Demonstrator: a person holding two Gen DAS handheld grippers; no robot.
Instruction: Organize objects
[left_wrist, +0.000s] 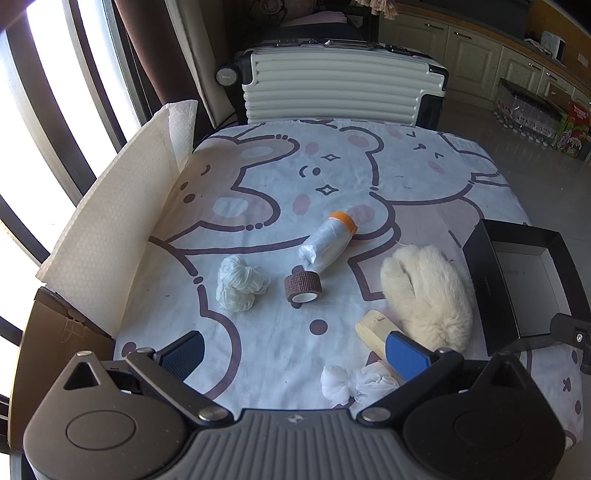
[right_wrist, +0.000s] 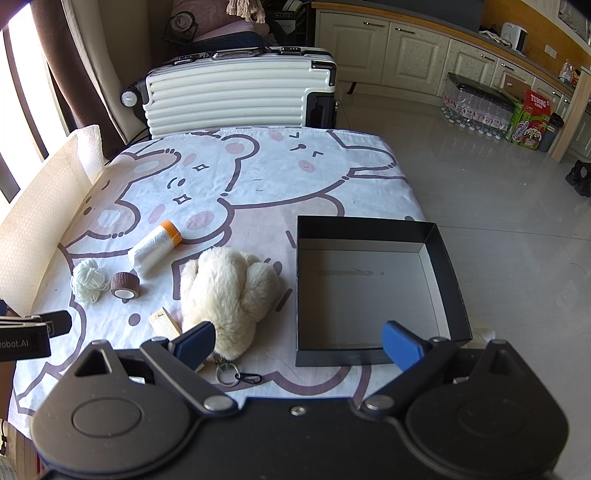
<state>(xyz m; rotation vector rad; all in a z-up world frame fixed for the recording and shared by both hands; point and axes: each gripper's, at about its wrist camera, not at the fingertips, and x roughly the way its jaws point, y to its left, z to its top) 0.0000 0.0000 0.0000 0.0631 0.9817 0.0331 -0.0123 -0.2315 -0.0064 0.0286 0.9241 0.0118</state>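
On a cartoon-bear tablecloth (left_wrist: 332, 166) lie a white yarn ball (left_wrist: 238, 282), a brown tape roll (left_wrist: 302, 286), an orange-capped bottle wrapped in plastic (left_wrist: 328, 242), a cream fluffy plush (left_wrist: 428, 295), a small wooden block (left_wrist: 373, 328) and a white mesh bundle (left_wrist: 354, 380). My left gripper (left_wrist: 291, 354) hangs open above the near edge, nothing between its fingers. In the right wrist view the plush (right_wrist: 225, 291) lies left of an empty black box (right_wrist: 369, 291), with a keyring (right_wrist: 226, 373) below the plush. My right gripper (right_wrist: 299, 345) is open, holding nothing.
A white ribbed suitcase (right_wrist: 236, 99) stands behind the table. White padded sheeting (left_wrist: 110, 236) lines the left edge by the window. Tiled floor (right_wrist: 498, 206) lies to the right, with bottle packs and a carton (right_wrist: 528, 118) by the cabinets. The left gripper's body (right_wrist: 26, 334) shows at the left edge.
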